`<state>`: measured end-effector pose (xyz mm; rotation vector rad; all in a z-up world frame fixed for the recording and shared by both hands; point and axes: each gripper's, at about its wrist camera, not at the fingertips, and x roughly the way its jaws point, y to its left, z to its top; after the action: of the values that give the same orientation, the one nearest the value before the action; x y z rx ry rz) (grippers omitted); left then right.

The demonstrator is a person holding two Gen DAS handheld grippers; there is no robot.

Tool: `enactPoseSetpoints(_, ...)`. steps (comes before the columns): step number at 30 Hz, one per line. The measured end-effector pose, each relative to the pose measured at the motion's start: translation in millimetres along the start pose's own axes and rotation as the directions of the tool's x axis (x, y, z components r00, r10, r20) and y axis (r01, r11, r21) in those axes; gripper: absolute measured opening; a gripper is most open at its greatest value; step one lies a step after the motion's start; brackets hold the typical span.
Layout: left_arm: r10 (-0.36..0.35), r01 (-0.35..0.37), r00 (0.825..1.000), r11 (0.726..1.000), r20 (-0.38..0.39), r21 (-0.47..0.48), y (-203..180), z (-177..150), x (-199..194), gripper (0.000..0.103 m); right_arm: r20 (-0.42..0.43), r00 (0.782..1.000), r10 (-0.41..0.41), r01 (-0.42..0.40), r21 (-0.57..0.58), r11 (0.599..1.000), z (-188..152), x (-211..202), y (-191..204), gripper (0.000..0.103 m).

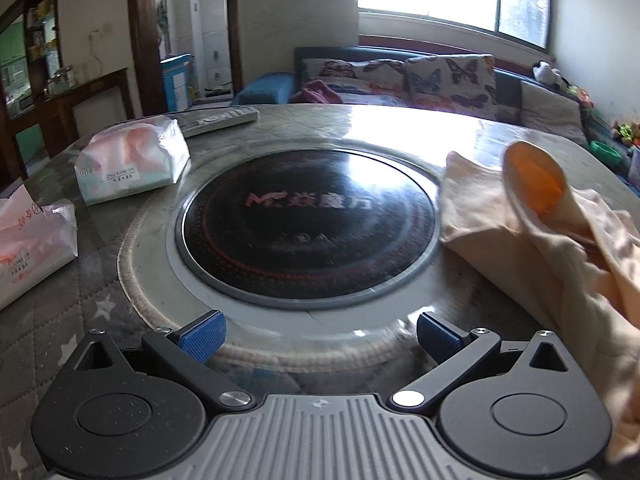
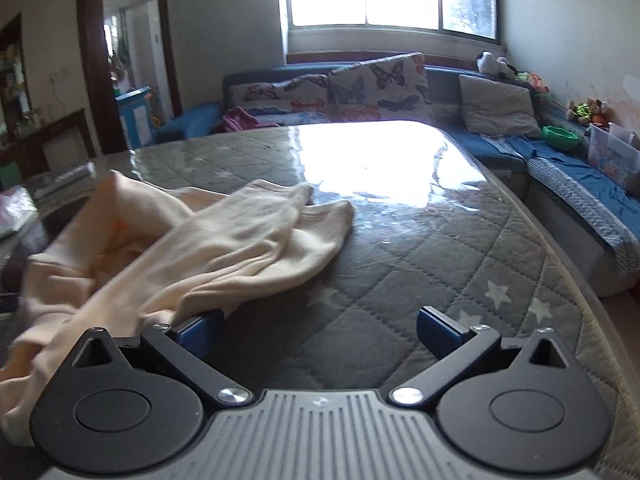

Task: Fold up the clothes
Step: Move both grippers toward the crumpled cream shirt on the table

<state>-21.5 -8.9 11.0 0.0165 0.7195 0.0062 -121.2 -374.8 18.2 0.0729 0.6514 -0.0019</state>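
A garment lies on the table right of the left claw, a cooktop ahead, two tissue packs left.

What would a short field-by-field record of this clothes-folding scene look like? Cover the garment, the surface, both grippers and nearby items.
garment: cream garment, crumpled and unfolded, orange lining showing in the left wrist view
surface: quilted grey table with star pattern under a clear cover
table centre: round black cooktop, garment lying beside it
left gripper: open, nothing between its fingers
right gripper: open, cloth edge lying over its left finger, not gripped
nearby items: two tissue packs, remote control
background: sofa with butterfly cushions
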Motion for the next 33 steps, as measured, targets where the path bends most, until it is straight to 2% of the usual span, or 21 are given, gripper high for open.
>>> enactPoseSetpoints(3, -0.01, 0.01, 1.0, 1.0, 0.017, 0.013, -4.6, -3.8, -12.4, 0.103, 0.044, 0.999, 0.027, -0.028, 0.002, 1.0, -4.0, -15.0, 5.4, 0.103)
enactPoseSetpoints(11, -0.039, 0.037, 0.999, 0.998, 0.034, 0.04, -22.4, -16.2, -44.0, 0.103, 0.067, 0.993, 0.093, -0.094, 0.014, 0.995, -18.7, -45.7, 21.1, 0.103)
enactPoseSetpoints(17, -0.062, 0.061, 0.998, 0.997, 0.001, 0.04, -36.2, -27.0, -59.2, 0.103, 0.062, 0.989, 0.131, -0.131, -0.006, 0.991, -30.4, -60.4, 33.6, 0.103)
enactPoseSetpoints(24, -0.056, 0.058, 0.998, 0.996, -0.04, 0.069, -49.1, -35.8, -69.5, 0.103, 0.055, 0.986, 0.157, -0.155, -0.031, 0.987, -41.2, -75.7, 46.9, 0.103)
enactPoseSetpoints(33, -0.071, 0.075, 0.997, 0.992, -0.042, 0.101, -60.1, -45.6, -81.4, 0.103, 0.012, 0.985, 0.172, -0.171, -0.042, 0.984, -49.5, -82.7, 57.8, 0.103)
